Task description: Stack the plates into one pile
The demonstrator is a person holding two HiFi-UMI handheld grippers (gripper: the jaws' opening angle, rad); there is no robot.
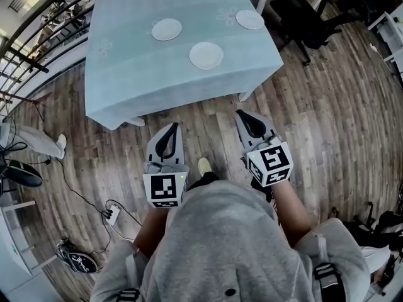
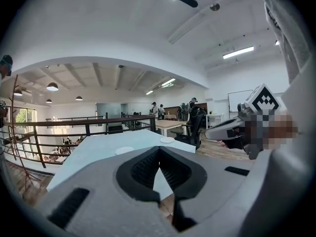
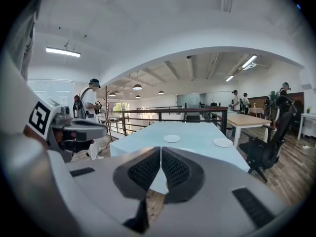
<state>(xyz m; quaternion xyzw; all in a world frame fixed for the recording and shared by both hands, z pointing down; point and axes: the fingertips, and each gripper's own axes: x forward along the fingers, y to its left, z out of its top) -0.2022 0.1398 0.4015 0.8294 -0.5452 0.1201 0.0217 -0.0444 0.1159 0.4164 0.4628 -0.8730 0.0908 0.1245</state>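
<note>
Three white plates lie apart on the pale blue tablecloth (image 1: 126, 74): one at the far left (image 1: 167, 29), one nearer me in the middle (image 1: 206, 55), one at the far right corner (image 1: 250, 19). Both grippers hover over the wooden floor, short of the table's near edge. The left gripper (image 1: 175, 126) is shut with nothing in it, and so is the right gripper (image 1: 241, 113). In the left gripper view the shut jaws (image 2: 159, 149) point at the table, with two plates (image 2: 124, 150) (image 2: 167, 139) beyond. In the right gripper view the shut gripper (image 3: 161, 148) faces two plates (image 3: 172, 138) (image 3: 223, 142).
A black office chair (image 1: 308, 21) stands right of the table. A dark railing (image 1: 38, 36) runs along the left. Cables and a power strip (image 1: 112, 214) lie on the floor at lower left. A person's leg (image 1: 31, 140) shows at the left. A wooden table (image 3: 247, 118) and people stand further back.
</note>
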